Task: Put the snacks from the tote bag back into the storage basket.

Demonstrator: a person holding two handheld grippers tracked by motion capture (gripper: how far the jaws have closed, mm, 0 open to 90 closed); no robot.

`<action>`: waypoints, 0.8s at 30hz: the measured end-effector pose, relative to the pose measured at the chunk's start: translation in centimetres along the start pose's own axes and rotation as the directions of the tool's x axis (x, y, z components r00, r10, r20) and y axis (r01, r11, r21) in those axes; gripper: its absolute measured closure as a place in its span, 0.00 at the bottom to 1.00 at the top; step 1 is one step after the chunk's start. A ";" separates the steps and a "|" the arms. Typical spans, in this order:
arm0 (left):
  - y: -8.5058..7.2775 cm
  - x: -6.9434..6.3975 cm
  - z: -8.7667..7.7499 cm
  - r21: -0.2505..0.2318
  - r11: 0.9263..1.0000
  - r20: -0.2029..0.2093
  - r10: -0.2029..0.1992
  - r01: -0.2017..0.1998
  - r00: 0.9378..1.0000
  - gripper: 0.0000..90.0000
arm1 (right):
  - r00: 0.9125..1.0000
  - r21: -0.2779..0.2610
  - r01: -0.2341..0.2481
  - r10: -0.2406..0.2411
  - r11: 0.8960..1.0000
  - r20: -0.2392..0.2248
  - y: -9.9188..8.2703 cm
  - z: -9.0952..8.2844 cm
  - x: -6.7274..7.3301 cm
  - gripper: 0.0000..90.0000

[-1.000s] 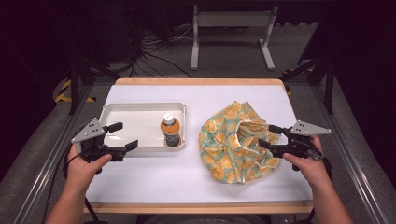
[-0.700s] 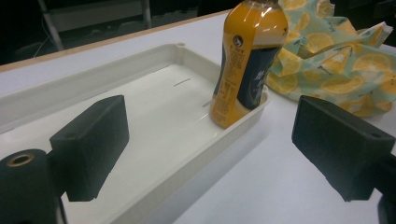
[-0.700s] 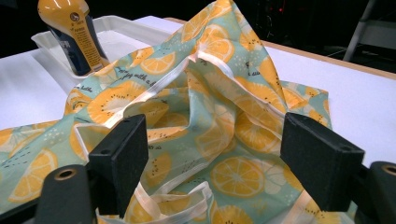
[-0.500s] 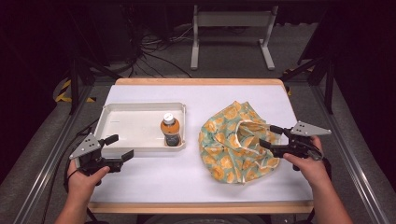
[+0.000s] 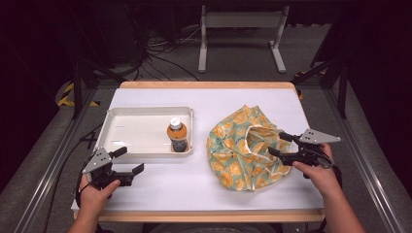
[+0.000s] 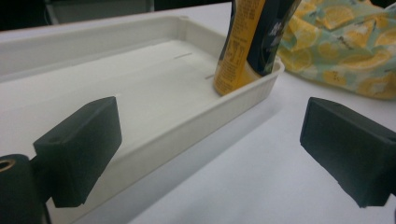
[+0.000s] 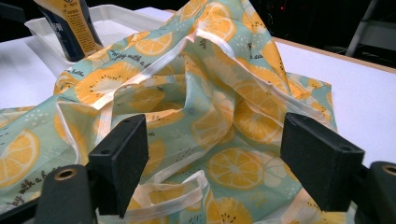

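Right tongs (image 5: 275, 144) released, jaws spread just over the crumpled lemon-print bag (image 5: 243, 145) at the desk's (image 5: 204, 179) right half. Left tongs (image 5: 130, 161) released, just opening, empty, near the front-left corner beside the white tray (image 5: 141, 112) holding a bottle (image 5: 177, 136).

A white-topped table with a pale wooden edge (image 5: 209, 85) stands on grey carpeted floor (image 5: 243, 58). Behind it, a white metal frame stand (image 5: 241, 22), tangled black cables (image 5: 155, 48) and dark surroundings.
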State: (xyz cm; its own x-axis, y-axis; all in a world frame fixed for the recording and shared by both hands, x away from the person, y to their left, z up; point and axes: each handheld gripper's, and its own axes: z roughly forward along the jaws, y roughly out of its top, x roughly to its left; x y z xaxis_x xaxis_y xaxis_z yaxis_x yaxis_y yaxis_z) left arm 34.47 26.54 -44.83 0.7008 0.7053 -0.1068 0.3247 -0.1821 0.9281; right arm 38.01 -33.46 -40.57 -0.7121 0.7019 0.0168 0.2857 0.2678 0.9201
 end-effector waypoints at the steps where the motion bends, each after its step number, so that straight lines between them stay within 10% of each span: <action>1: -0.2 0.2 0.2 0.003 1.000 0.012 -0.026 0.026 1.000 0.05 | 1.000 -0.001 0.000 0.000 1.000 0.001 0.0 0.0 0.0 0.27; 24: -0.4 0.1 0.3 0.045 0.999 -0.039 0.016 -0.015 0.999 0.02 | 1.000 0.011 0.018 -0.018 1.000 0.009 -0.5 0.6 0.2 0.27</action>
State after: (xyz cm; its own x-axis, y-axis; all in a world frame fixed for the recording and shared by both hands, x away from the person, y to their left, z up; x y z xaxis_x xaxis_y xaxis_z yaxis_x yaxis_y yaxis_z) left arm 34.59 26.48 -45.32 0.6809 0.7282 -0.0777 0.3424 -0.2227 0.9128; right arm 38.09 -33.05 -41.29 -0.7115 0.7027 -0.0032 0.2797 0.2873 0.9161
